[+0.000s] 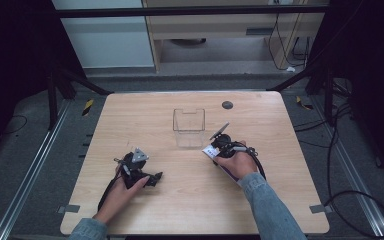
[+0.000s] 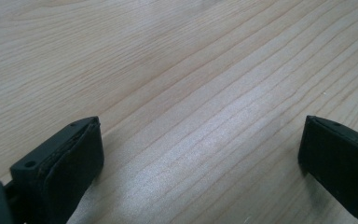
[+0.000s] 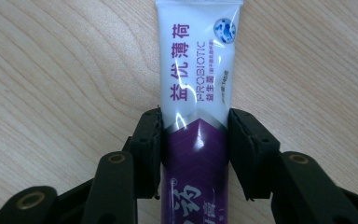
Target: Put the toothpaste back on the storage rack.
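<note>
A toothpaste tube (image 3: 196, 70), white at its flat end and purple lower down with printed characters and the word PROBIOTIC, lies on the wooden table (image 1: 260, 200). My right gripper (image 3: 195, 126) straddles it, both black pads (image 3: 150, 140) touching the tube's sides at the white-purple boundary. From above, the tube's white end (image 1: 210, 150) pokes out from the right gripper (image 1: 218, 151), just right of a clear plastic box (image 1: 189, 127). My left gripper (image 1: 156, 178) rests low at the table's left front, jaws wide apart over bare wood (image 2: 200, 144).
The clear box stands empty near the table's middle. A dark round cap (image 1: 227, 105) sits in the table's far side. Black frame legs and cables lie on the grey floor around the table.
</note>
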Demonstrator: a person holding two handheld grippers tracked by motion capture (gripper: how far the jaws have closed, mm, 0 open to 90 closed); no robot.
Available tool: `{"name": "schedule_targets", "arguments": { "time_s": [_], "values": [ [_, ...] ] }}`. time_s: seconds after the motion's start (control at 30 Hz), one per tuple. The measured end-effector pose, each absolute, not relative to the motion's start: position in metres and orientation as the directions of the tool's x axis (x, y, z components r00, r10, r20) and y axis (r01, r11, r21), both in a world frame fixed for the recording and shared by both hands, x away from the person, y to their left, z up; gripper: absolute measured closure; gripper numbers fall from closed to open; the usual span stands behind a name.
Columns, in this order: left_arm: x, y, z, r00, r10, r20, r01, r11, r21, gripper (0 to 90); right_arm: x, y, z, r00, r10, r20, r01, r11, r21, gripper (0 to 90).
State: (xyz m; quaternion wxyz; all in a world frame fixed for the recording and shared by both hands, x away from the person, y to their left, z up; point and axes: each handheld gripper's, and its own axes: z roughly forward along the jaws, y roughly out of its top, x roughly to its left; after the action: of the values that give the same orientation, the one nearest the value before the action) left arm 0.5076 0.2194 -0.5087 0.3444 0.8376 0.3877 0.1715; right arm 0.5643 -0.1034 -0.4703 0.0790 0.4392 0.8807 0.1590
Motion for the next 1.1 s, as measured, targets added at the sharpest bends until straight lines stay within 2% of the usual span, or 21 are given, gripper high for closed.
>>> {"name": "schedule_targets", "arguments": {
  "time_s": [0.57,0.77,1.1],
  "values": [
    [0.508,0.219,-0.509,0.640,0.768,0.020,0.531,-0.462,0.710,0.0,0.559,-0.106,-0.464,-0.594,0.804,-0.004,0.745,0.552,0.375,76.7],
    [0.508,0.219,-0.509,0.640,0.768,0.020,0.532,-0.462,0.710,0.0,0.553,-0.115,-0.457,-0.579,0.814,0.033,0.740,0.509,0.441,78.5],
    [0.508,0.219,-0.509,0.641,0.767,0.021,0.531,-0.463,0.710,0.0,0.540,-0.132,-0.414,-0.552,0.831,0.069,0.679,0.400,0.615,78.6]
  ]
}}
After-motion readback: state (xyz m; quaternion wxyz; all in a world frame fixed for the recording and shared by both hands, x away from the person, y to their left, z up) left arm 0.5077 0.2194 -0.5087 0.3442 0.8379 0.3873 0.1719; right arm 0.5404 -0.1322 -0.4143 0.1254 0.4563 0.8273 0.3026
